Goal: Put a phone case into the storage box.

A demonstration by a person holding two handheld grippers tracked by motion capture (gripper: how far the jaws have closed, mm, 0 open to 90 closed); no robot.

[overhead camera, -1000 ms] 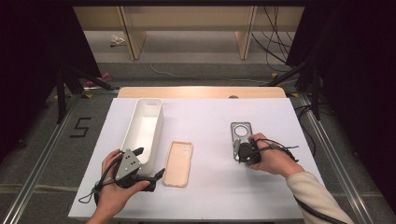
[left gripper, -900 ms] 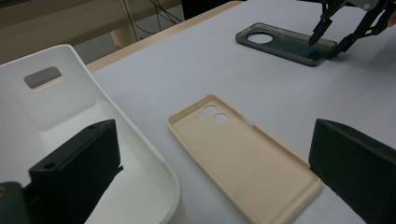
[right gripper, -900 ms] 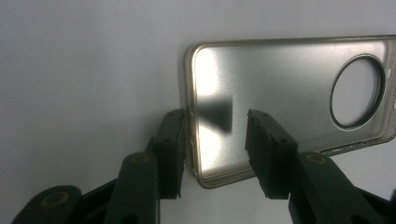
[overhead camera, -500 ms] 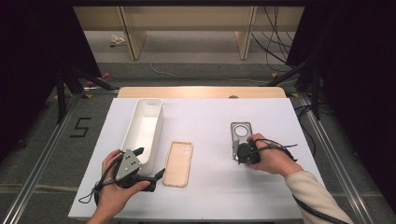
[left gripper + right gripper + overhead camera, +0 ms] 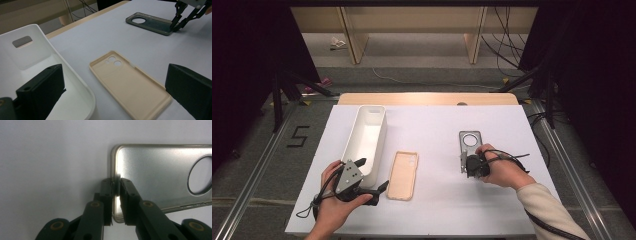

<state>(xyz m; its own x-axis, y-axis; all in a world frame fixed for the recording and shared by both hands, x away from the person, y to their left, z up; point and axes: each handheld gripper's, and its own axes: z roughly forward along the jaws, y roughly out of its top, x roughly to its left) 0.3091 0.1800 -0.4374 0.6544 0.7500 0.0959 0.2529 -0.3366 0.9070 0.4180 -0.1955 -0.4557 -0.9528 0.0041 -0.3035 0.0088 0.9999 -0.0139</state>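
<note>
A dark grey phone case (image 5: 470,143) with a round camera hole lies face-down right of centre. My right gripper (image 5: 463,166) is shut on its near long edge; in the right gripper view the jaws pinch the case's rim (image 5: 116,187) and the case (image 5: 160,170) rests flat on the table. A beige phone case (image 5: 403,175) lies open side up in the middle. My left gripper (image 5: 371,174) is open wide, one jaw at the near end of the white bin (image 5: 353,134), the other by the beige case (image 5: 130,85). Nothing sits between its fingers.
The white oblong bin (image 5: 32,53) has a handle slot in its end wall. The table is a white sheet (image 5: 432,125) on a wooden top. Black stands and cables lie on the floor around it. Across the table, the right gripper (image 5: 178,23) appears in the left gripper view.
</note>
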